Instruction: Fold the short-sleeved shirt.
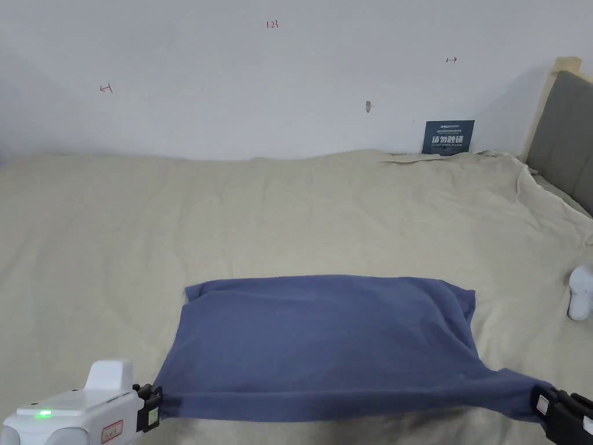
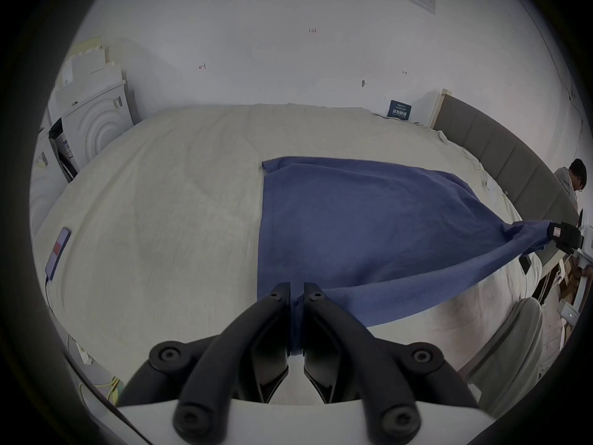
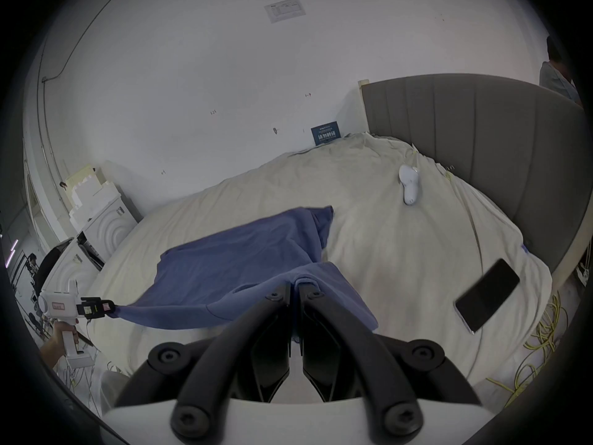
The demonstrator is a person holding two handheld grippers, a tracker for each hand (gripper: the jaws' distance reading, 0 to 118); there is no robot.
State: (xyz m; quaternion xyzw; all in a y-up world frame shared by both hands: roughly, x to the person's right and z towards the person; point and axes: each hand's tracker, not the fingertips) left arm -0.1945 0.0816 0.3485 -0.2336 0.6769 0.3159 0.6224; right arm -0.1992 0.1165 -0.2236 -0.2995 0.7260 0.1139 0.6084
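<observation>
The shirt [image 1: 324,342] is plain blue — no pattern — on a cream bed sheet [image 1: 231,220]. Headboard [image 1: 564,136] grey; wall [image 1: 231,75] white; gripper jaws black, bodies white.

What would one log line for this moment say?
stage: shirt stretched out | left gripper: clamped on blue shirt corner | right gripper: clamped on other corner | far edge resting on bed

Bed [image 1: 116,232]: we see a cream sheet, creased.
On it: blue shirt [image 1: 324,342], white device [image 1: 580,292] at our right, dark phone [image 3: 487,294], second phone [image 2: 57,248].
</observation>
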